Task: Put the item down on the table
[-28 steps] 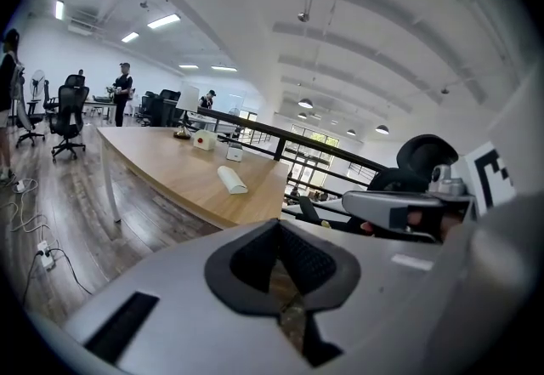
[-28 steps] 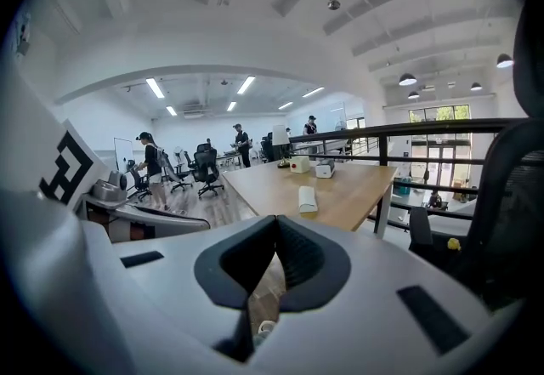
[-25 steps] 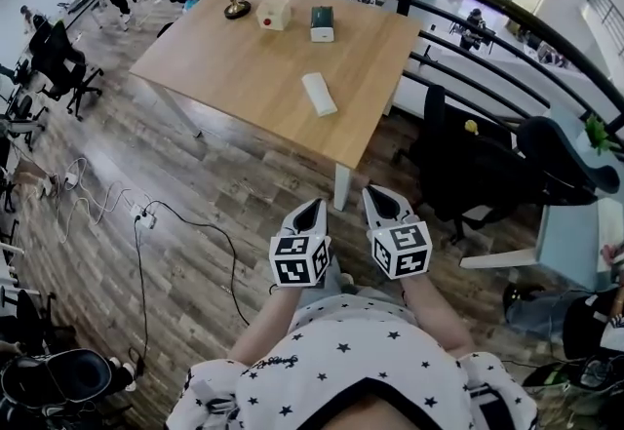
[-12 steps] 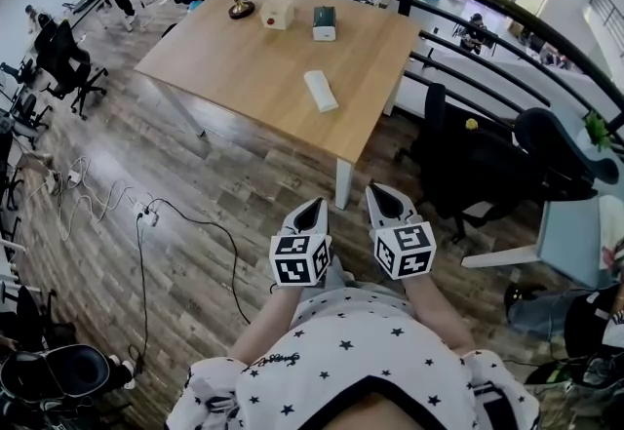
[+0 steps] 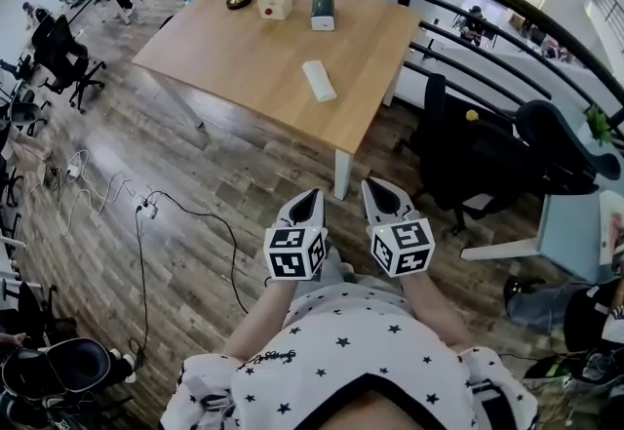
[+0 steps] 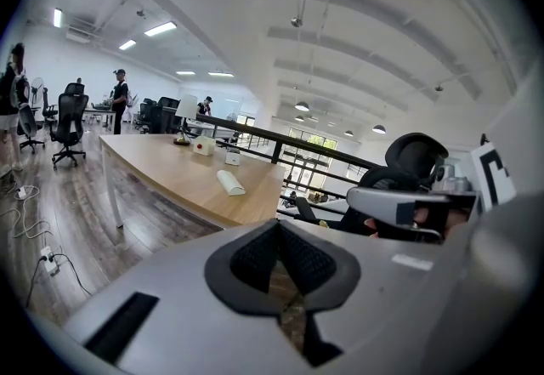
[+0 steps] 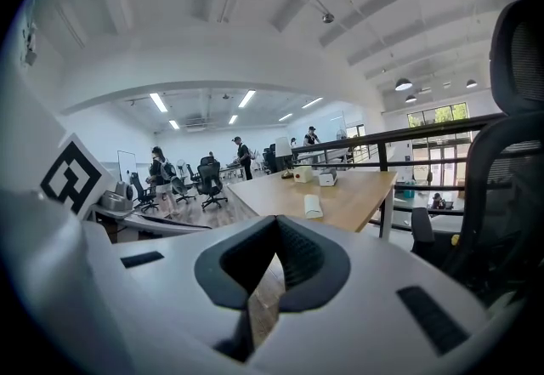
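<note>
White oblong item (image 5: 319,80) lies on table (image 5: 244,48), upper centre
Left gripper (image 5: 308,202) and right gripper (image 5: 378,194) sit lower centre, well apart from it, jaws pressed together on nothing.

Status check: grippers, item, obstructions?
Left gripper shut, empty. Right gripper shut, empty. White oblong item lies on wooden table, untouched. Black office chair at right.

no legible text, label, brand or number anywhere
</note>
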Available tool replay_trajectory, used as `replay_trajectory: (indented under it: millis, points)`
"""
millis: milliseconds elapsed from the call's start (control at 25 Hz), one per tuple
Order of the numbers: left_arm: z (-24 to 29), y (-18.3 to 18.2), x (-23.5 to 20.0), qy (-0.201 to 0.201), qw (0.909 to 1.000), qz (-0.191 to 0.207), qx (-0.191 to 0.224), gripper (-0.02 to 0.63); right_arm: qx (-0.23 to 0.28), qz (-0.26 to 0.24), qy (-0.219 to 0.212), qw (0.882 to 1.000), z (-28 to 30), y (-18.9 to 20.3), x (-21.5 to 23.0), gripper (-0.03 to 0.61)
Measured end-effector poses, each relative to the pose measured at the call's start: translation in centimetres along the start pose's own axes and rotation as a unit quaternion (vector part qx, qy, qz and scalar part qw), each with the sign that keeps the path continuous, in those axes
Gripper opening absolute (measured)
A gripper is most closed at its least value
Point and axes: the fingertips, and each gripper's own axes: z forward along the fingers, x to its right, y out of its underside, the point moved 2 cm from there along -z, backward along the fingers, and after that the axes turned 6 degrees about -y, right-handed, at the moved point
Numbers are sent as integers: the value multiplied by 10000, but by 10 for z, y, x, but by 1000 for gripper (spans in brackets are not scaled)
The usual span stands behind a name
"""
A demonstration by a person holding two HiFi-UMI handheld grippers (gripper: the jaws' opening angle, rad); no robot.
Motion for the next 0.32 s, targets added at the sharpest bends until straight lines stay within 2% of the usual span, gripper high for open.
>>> replay_trajectory:
  millis: [320]
  points:
    - [3, 1, -2, 43, 10000, 16, -22, 11, 31, 17, 44, 10000, 1, 2, 1, -6]
